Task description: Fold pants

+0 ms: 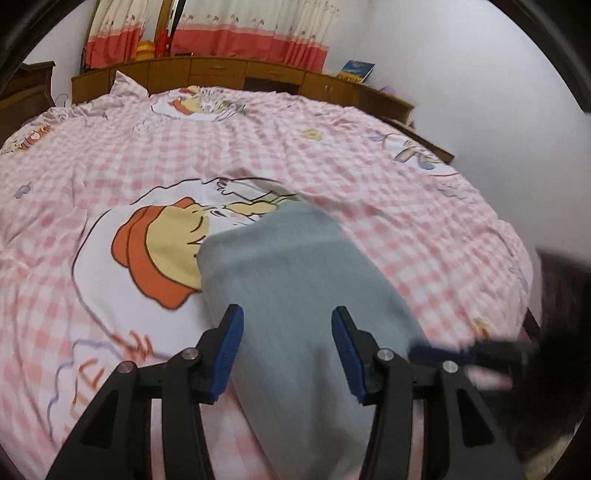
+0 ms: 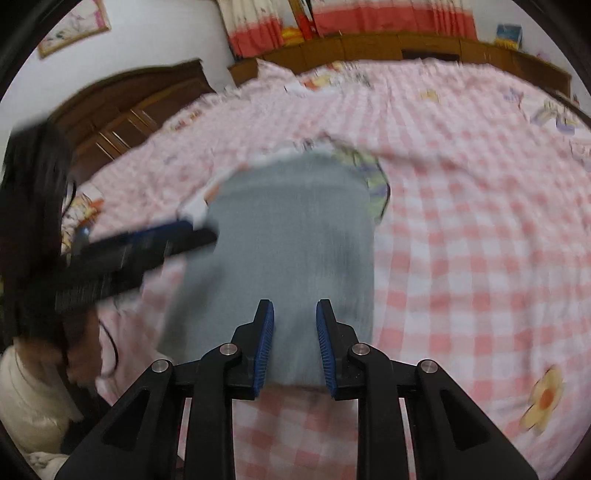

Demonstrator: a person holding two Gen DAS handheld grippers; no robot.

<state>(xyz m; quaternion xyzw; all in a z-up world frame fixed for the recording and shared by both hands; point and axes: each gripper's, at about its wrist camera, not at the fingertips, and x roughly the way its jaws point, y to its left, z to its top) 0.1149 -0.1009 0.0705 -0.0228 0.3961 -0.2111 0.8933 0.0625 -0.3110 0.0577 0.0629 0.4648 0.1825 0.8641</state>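
Note:
The grey pants lie folded into a long narrow strip on the pink checked bedsheet. My left gripper is open above the pants' near part, its blue pads on either side of the cloth without clamping it. In the right wrist view the pants run away from me, and my right gripper is open over their near end. The right gripper shows blurred at the right edge of the left wrist view. The left gripper shows blurred at the left of the right wrist view.
The bed fills both views, with a cartoon print left of the pants. A wooden cabinet and red-and-cream curtains stand behind the bed. A wooden headboard is at the left. A person's dark hair is at the left edge.

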